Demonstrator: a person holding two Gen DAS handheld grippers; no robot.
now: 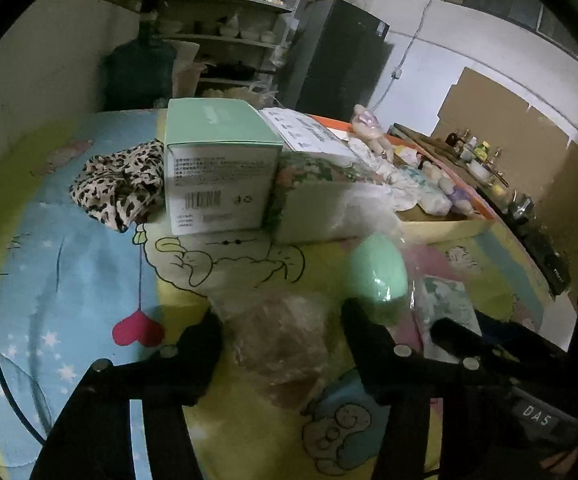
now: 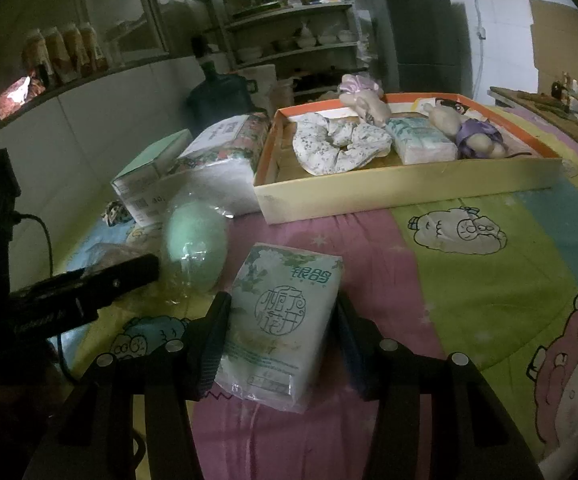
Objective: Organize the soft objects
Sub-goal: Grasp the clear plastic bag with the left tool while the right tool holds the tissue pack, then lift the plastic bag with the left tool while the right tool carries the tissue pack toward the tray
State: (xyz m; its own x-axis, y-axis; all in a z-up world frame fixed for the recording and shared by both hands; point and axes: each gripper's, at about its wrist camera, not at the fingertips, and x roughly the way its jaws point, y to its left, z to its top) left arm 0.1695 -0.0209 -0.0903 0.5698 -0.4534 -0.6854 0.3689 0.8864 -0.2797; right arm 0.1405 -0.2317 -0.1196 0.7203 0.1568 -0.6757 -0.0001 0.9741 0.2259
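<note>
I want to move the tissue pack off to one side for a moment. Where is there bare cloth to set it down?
The widest bare cloth is the green and pink stretch right of the tissue pack, in front of the tray. More lies left of the leopard scrunchie. Between the green egg, the mint box and the left gripper it is crowded.

The surface [image 2: 469, 280] wears a cartoon cloth in pink, yellow, green and blue blocks, printed with outlined sheep and a red heart [image 1: 139, 330]. The scrunchie [image 1: 123, 186] is leopard-spotted, black on tan. The box [image 1: 219, 168] is mint green on top, white with black print on its side. The egg-shaped sponge [image 1: 377, 272] is pale green. The tissue pack [image 2: 281, 320] is white with green leaves and lettering. The tray [image 2: 409, 188] has cream walls and an orange rim. Both sets of fingers [image 2: 209, 344] are black.
</note>
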